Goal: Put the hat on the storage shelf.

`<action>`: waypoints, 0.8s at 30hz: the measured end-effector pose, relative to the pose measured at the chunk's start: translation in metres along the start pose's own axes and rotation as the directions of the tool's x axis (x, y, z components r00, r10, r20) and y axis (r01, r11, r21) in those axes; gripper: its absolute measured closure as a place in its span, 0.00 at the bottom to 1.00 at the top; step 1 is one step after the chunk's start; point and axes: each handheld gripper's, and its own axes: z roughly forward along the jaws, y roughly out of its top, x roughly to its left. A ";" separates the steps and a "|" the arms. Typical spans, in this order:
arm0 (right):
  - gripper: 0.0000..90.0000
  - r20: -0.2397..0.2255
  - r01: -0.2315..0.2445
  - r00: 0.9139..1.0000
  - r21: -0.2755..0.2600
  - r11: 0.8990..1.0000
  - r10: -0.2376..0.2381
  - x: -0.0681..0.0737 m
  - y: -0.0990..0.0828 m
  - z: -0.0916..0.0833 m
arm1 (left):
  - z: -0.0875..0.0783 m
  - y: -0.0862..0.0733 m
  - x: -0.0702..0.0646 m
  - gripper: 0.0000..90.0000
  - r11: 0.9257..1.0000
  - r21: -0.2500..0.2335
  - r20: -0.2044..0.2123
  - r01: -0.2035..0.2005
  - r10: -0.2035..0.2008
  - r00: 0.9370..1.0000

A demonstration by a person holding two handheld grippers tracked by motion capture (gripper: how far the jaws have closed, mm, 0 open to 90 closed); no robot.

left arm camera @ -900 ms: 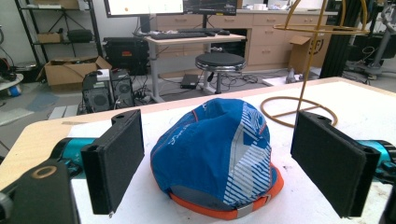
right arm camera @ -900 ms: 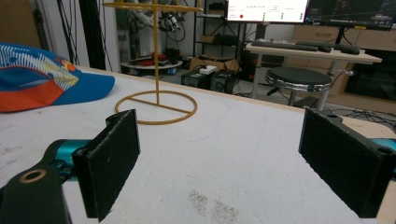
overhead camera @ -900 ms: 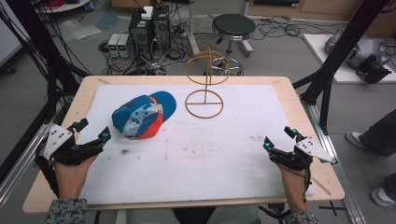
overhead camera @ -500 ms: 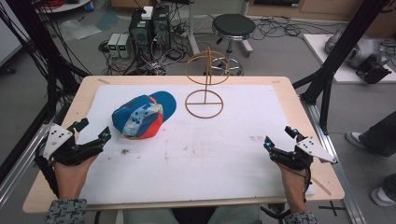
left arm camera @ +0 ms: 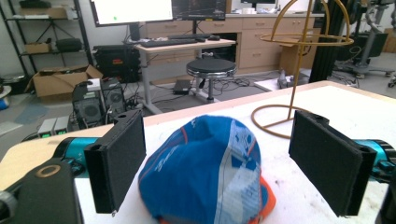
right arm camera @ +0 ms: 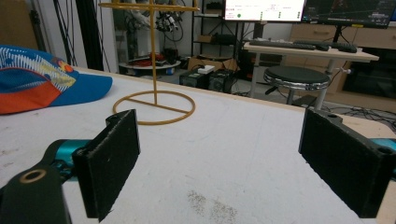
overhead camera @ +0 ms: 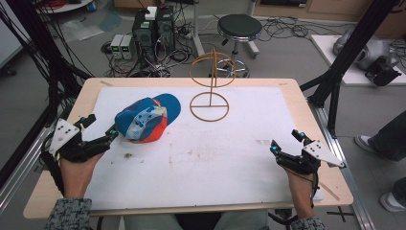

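Since the earlier frame the left gripper has crept a little closer to the cap; the right gripper has kept its place. The left jaws stand wide apart and empty, with the cap just ahead of them on the white sheet of the table. The right jaws are also released, far from the cap. The wire stand (probably the place for the cap) is bare, so grasping, lifting and placing are all left.
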 end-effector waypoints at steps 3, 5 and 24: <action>0.13 0.000 0.000 1.000 -0.001 1.000 0.000 0.000 0.000 0.000 | 0.014 0.006 -0.003 0.21 1.000 0.005 0.019 -0.009 0.009 1.000; 0.13 0.000 -0.003 1.000 0.000 1.000 0.003 0.000 0.000 0.000 | 0.023 0.011 -0.005 0.22 0.999 0.007 0.025 -0.032 0.032 0.999; 0.13 -0.002 -0.012 1.000 0.001 1.000 0.012 -0.001 0.000 -0.001 | 0.077 0.011 0.000 0.28 0.999 -0.015 0.091 -0.033 0.034 0.995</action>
